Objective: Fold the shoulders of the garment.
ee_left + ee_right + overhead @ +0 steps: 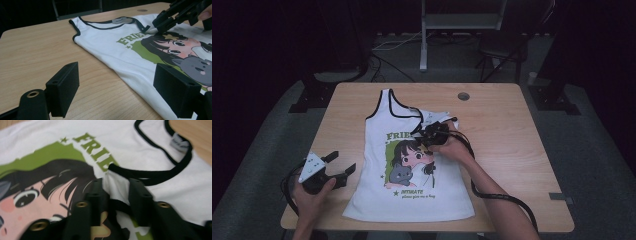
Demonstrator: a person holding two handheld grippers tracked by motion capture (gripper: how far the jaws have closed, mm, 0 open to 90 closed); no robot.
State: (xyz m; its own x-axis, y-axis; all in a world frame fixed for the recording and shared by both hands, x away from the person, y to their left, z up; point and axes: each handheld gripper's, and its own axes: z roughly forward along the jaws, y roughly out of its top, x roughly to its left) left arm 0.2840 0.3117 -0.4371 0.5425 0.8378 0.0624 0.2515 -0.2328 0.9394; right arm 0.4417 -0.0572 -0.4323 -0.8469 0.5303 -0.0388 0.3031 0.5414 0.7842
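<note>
White sleeveless cotton top (412, 165) with black trim and a cartoon print, flat mid-bench.
Right tongs (424, 136) stand apart around its folded-over strap; left tongs (341, 167), apart and empty, hover beside its left edge; wooden bench (507, 130) bare toward the right edge.

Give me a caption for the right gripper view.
Right gripper straddles the folded-over black-trimmed strap on the white cartoon-print tank top.

The tank top (412, 165) lies flat on the table (502, 125). The right gripper (424, 134) rests on its chest, the folded-over shoulder strap (117, 187) between its jaws. The left gripper (337, 165) sits on bare table just left of the top's side edge.
</note>
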